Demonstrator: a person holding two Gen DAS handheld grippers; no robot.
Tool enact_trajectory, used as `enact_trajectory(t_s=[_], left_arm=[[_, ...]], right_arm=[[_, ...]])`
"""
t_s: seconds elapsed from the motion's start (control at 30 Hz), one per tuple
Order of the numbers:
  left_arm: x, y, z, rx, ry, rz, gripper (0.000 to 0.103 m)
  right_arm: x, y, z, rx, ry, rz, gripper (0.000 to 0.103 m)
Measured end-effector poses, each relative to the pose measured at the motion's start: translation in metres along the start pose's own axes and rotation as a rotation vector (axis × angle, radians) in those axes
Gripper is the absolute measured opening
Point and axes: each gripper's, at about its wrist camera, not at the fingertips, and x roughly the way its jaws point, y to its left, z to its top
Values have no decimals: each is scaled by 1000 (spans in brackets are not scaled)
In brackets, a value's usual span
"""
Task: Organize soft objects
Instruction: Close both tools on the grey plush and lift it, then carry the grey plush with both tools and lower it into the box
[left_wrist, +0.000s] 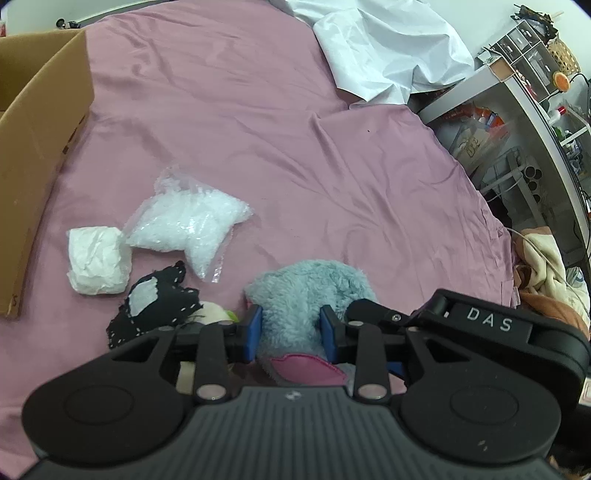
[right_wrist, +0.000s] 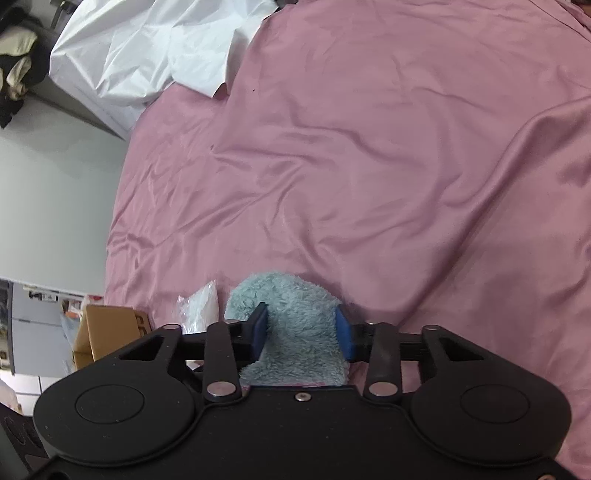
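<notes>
Both grippers clamp the fluffy blue plush lying on the pink sheet: left gripper and right gripper each pinch pile. Lifting together, level, should carry it to the cardboard box without stretching it.

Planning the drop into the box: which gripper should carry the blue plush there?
Left. Left gripper grips the plush with the box close on its side; the right gripper sees it farther off.

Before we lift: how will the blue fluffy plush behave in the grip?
Blue plush probably squashes: its pile bulges around the left gripper pads. Likely floppy and light, so it may sag between the left and right gripper.
</notes>
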Motion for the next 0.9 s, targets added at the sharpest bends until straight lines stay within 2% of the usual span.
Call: enact_trajectory(t_s=[0.17,0.27,0.43,0.7,0.9], left_arm=[[1,4,3,-24,6,-18,32],[-1,4,1,-25,-11,-29,25],[-14,2,3,-10,-45,-41,22],[-49,1,19,35,-133,-43,21],[-71,4,26,59,-179,-43,21]], right_arm=[[0,-4,0,34,-1,16,32],[-1,-5,-1,36,-4,21,30],[-6,-5,1,42,-13,47,28],[-18,11,0,3,-58,179,27],[-27,27,-4,-37,-89,247,27]])
